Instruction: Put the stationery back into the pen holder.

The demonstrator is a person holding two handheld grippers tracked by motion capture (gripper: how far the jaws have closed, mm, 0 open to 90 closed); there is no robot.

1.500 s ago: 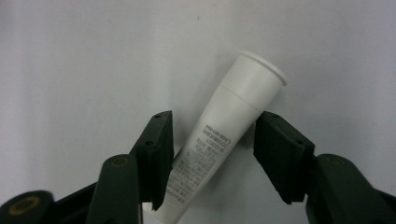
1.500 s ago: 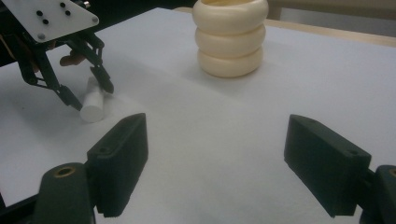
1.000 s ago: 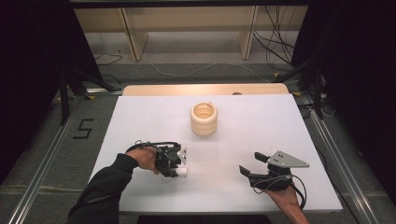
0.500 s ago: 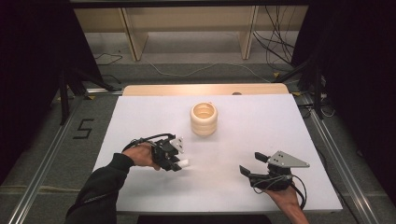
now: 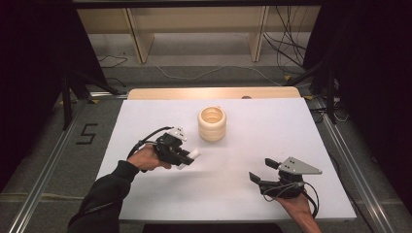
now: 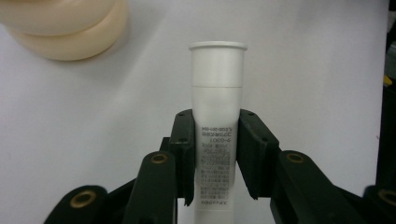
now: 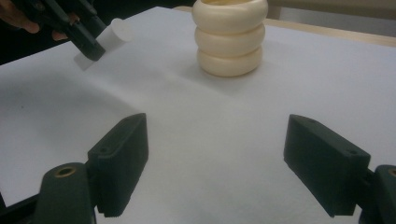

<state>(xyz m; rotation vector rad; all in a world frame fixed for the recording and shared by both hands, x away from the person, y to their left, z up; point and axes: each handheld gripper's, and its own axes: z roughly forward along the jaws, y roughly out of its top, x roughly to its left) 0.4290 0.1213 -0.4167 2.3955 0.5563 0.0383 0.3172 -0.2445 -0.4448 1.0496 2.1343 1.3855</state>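
The left gripper [image 5: 182, 156] is clamped on a white tube [image 6: 216, 121]. In the left gripper view the tube stands between the two black jaws, both pads press on its printed label, and the rimmed open end sticks out past the jaw tips toward 12 o'clock. In the high view the tube [image 5: 193, 154] points from the gripper toward 3 o'clock, slightly upward, above the white table [image 5: 252, 141]. A cream ribbed holder [image 5: 212, 124], made like three stacked rings, stands near the table centre, at about 1 o'clock from the left gripper and apart from the tube. In the left gripper view its lower rings [image 6: 65, 28] are at 11 o'clock.

The right gripper [image 5: 265, 174] rests low near the front edge of the table, with its jaws wide apart and nothing between them. In its own view the holder [image 7: 230, 36] is at 12 o'clock and the tube [image 7: 105, 42] at 10 o'clock.

Compared with one second ago, the left gripper with the tube is higher and closer to the holder. The right gripper stays where it was.
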